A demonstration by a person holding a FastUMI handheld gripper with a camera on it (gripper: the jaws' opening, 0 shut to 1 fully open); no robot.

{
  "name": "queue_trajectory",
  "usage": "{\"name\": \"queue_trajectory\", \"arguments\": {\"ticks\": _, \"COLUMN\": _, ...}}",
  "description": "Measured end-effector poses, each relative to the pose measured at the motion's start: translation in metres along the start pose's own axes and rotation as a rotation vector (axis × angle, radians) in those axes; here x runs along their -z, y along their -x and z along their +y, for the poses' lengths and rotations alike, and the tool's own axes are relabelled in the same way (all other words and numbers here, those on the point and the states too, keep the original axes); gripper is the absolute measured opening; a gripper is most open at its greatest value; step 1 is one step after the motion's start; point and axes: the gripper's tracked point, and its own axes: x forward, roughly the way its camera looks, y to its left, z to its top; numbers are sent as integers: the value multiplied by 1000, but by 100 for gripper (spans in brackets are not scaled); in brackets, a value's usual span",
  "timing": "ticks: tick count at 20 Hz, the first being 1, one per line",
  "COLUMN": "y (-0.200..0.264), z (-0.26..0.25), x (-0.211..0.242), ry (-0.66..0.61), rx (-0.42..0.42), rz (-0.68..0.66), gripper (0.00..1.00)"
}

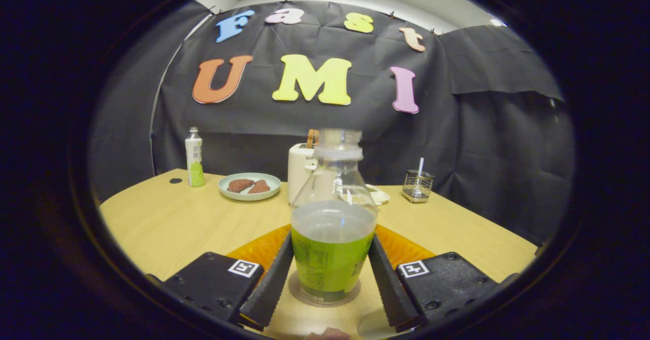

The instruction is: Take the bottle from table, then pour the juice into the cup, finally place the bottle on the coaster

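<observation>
On the coaster, the hand-held gripper grasps the part-full juice bottle.

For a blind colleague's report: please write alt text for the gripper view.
The tool grips a clear bottle with a green label, both fingers pressed against its sides, standing on a round coaster on a wooden table. Beyond it sit a plate of snacks and a second bottle.

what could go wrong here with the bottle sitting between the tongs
The bottle has no cap, so a tilt could spill the liquid left inside. It stands on the coaster with the tongs close on both sides; an uneven opening could drag it off or tip it. The white appliance stands just beyond, so a forward push might knock it.
</observation>
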Motion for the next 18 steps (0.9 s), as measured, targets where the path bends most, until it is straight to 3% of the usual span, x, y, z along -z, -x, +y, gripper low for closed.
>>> {"name": "queue_trajectory", "arguments": {"ticks": 3, "y": 2, "z": 0, "x": 0, "ry": -9, "rx": -19, "rz": 6, "gripper": 100}}
{"name": "queue_trajectory", "arguments": {"ticks": 12, "y": 17, "z": -1, "x": -20, "ry": 51, "rx": -45, "rz": 22, "gripper": 100}}
{"name": "queue_trajectory", "arguments": {"ticks": 18, "y": 46, "z": -10, "x": -59, "ry": -13, "rx": -100, "rz": 16, "gripper": 100}}
